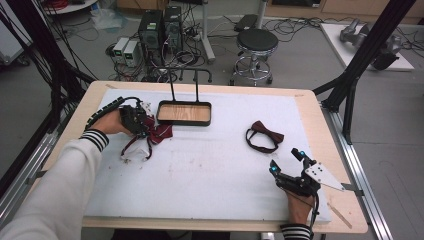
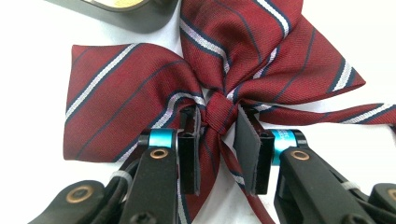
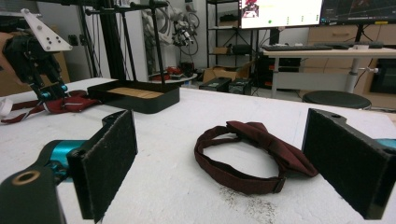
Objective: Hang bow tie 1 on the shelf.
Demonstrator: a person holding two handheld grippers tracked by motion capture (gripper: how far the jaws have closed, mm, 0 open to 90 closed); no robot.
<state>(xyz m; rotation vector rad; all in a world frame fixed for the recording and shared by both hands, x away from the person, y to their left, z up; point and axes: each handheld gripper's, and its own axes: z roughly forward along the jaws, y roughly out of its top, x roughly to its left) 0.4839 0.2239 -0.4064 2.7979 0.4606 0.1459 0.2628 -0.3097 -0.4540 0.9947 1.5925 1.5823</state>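
The left gripper has its jaws pinched on the knot of the striped red bow tie, which lies on the white mat just beside the black tray. The grasp step looks done; next likely comes a lift into the tray. The right gripper waits, jaws wide, before the dark bow tie.

Striped bow tie: dark red, thin navy and white diagonal stripes. Plain bow tie: solid maroon, strap same colour. Tray: black rim, light wood-grain floor. Worktop: white foam sheet with tan wood edge. Left claw and right claw: black, with teal collars and copper-coloured rivets. Sleeve: white, black-and-white striped cuff.
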